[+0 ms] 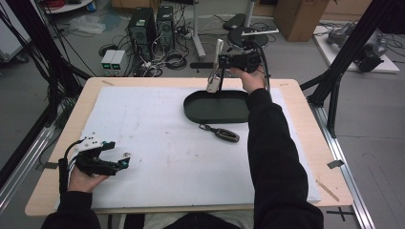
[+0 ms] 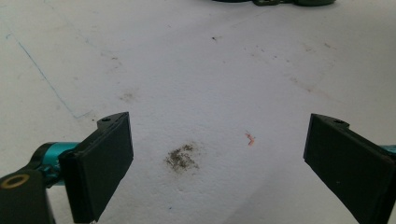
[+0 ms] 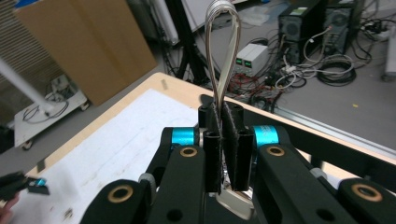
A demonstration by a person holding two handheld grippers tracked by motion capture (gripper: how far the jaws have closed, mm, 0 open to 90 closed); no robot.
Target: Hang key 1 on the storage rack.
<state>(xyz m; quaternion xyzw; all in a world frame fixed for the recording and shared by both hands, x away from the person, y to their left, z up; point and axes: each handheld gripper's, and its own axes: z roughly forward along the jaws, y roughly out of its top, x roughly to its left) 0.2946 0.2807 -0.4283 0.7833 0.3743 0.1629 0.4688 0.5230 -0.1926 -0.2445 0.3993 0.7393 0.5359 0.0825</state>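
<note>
Tongs (image 1: 216, 67) of metal are already lifted, clamped in the closed right gripper (image 1: 223, 61) above the black tray (image 1: 217, 109); setting them down remains, left gripper (image 1: 125, 161) open and idle.

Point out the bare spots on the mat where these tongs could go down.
Bare: the mat between the left tongs and the car key, and its far left. Crowded: the black tray, key and sleeve.
</note>
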